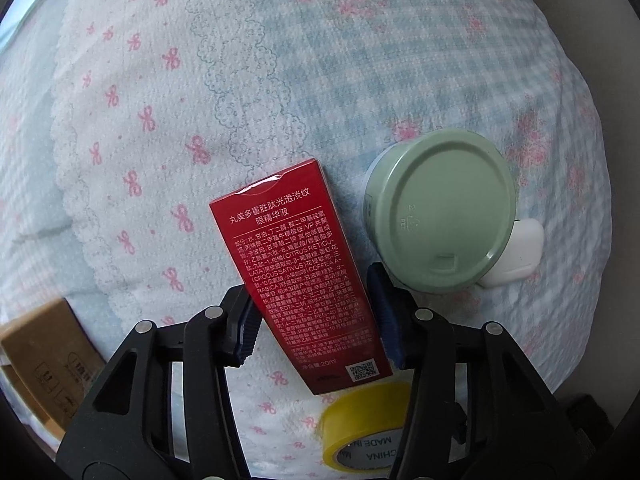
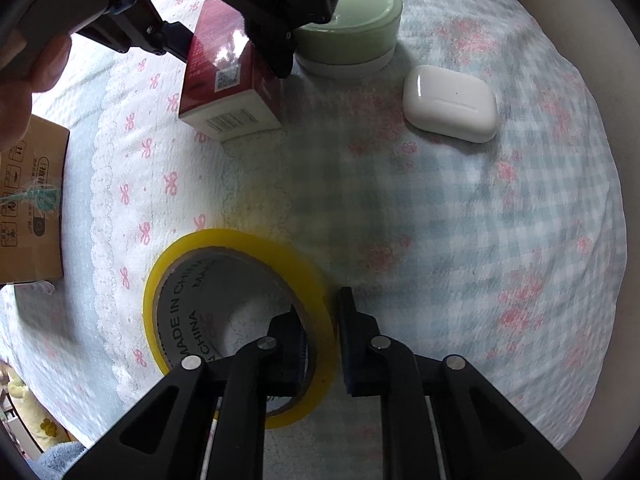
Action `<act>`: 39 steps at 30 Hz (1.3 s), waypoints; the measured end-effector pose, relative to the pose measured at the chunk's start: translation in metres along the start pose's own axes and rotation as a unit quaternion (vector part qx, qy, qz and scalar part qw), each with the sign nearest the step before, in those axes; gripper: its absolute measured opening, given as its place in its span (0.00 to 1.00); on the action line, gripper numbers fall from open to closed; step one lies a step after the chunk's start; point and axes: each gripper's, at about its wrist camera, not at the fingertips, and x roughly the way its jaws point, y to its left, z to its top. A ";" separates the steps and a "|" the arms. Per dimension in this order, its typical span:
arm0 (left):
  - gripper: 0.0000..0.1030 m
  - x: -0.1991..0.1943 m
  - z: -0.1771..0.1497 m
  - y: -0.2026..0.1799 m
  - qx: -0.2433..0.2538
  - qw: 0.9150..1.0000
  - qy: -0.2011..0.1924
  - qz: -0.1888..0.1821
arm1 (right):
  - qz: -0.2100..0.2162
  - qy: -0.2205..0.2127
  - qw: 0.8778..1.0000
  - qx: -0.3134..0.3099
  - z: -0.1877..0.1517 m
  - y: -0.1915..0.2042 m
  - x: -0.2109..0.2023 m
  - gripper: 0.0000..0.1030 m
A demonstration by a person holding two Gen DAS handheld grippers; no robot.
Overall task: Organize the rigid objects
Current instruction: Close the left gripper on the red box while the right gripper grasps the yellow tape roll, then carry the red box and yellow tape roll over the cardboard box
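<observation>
My left hand-held gripper (image 1: 316,312) grasps the red carton (image 1: 302,276), its blue pads pressed against the carton's two long sides. From the right wrist view the carton (image 2: 230,80) stands tilted, its white barcode end low, at or just above the bedspread (image 2: 440,220); I cannot tell whether it touches. The left hand-held gripper (image 2: 224,32) shows there too, clamped across the carton from above.

Just beside the carton sits the green-lidded jar (image 1: 438,212), upright, and touching or nearly touching its far side lies the white earbud case (image 1: 516,256). In the right wrist view the case (image 2: 450,102) lies flat, near the jar (image 2: 352,24) but apart from it.

My right hand-held gripper (image 2: 320,344) straddles the rim of the yellow tape roll (image 2: 240,320), one finger inside the core and one outside. The roll lies flat on the bedspread, and a gap shows at the outer pad, so the grip is not yet clenched. A brown cardboard box (image 2: 32,204) sits at the left edge.
</observation>
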 end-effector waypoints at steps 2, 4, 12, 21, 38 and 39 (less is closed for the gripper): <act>0.44 -0.007 -0.005 0.002 0.002 1.000 -0.006 -0.001 | 0.005 -0.002 1.000 0.008 0.002 -0.005 -0.006 0.13; 0.44 -0.018 -0.009 0.003 0.002 1.000 -0.014 -0.003 | 0.014 -0.004 1.000 0.023 0.002 -0.010 -0.009 0.13; 0.44 -0.059 -0.022 0.022 -0.017 0.999 -0.039 -0.021 | 0.012 -0.017 0.999 0.035 0.002 -0.017 -0.029 0.13; 0.44 -0.139 -0.054 0.057 -0.031 0.994 -0.095 -0.048 | 0.008 -0.043 0.998 0.038 -0.001 -0.015 -0.086 0.13; 0.44 -0.283 -0.197 0.191 -0.078 0.974 -0.204 -0.063 | 0.035 -0.120 0.992 0.016 0.005 0.070 -0.229 0.13; 0.44 -0.287 -0.207 0.202 -0.084 0.973 -0.208 -0.062 | 0.041 -0.123 0.992 0.013 0.005 0.080 -0.234 0.13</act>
